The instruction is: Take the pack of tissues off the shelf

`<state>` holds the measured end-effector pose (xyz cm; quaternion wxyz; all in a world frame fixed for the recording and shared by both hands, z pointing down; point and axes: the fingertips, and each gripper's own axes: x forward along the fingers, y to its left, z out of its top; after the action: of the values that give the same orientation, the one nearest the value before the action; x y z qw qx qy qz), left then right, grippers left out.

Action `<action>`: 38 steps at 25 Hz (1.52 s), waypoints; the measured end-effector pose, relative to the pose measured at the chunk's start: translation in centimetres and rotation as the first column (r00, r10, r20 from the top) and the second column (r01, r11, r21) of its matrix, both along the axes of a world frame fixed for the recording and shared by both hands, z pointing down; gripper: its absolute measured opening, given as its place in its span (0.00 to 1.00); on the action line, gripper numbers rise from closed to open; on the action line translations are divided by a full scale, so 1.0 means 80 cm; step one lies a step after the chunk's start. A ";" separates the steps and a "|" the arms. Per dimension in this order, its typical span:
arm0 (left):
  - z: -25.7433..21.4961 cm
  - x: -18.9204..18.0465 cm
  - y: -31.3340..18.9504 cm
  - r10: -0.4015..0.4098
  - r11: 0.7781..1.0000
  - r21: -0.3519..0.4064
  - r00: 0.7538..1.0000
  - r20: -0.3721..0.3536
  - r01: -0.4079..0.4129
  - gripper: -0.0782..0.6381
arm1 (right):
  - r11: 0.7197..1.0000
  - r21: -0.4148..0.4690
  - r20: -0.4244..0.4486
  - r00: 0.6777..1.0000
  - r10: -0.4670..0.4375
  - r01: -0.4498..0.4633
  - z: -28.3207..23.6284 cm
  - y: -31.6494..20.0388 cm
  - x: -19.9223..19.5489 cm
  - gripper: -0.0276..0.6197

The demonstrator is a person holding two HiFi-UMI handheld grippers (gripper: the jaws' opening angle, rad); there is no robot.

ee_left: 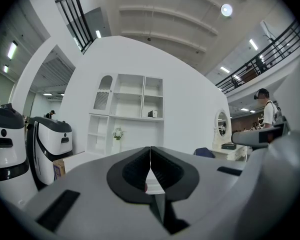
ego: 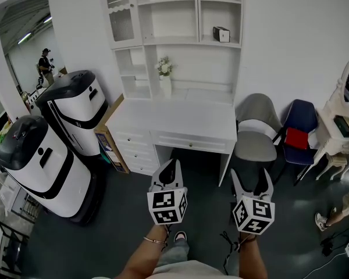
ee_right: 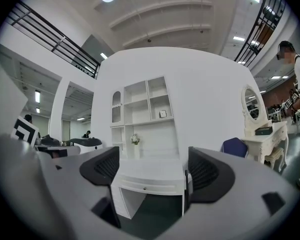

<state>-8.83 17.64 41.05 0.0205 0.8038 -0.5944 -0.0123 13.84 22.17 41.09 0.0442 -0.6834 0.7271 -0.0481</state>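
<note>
Two grippers are in view. The left gripper [ego: 170,164] has its jaws closed together with nothing between them; the right gripper [ego: 252,178] has its jaws wide apart and empty. Each carries one marker cube; the markers are patterns, not readable text. One tissue pack [ego: 221,34] sits on an upper right compartment of the single white shelf unit [ego: 199,16], well apart from both grippers; its print is too small to read. Below stand one desk [ego: 174,118] and one vase of flowers [ego: 164,68]. The head view counts two white-and-black machines [ego: 75,112], two chairs, grey [ego: 256,112] and blue [ego: 299,118], and one cardboard box [ego: 107,141] with illegible print. Only the gripper views show the ceiling lights [ee_left: 226,9]; the right gripper view alone shows the oval mirror [ee_right: 251,106] clearly.
</note>
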 end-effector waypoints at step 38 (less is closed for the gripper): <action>-0.010 -0.005 -0.421 0.132 0.991 0.001 0.991 -0.037 -0.132 0.13 | 0.982 -0.016 -0.006 0.982 0.188 -0.188 -0.013 -0.370 0.025 0.70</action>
<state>-9.23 -16.05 40.28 0.0332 0.8410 -0.5394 -0.0254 15.80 -7.39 40.05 0.0412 -0.7496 0.6589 -0.0483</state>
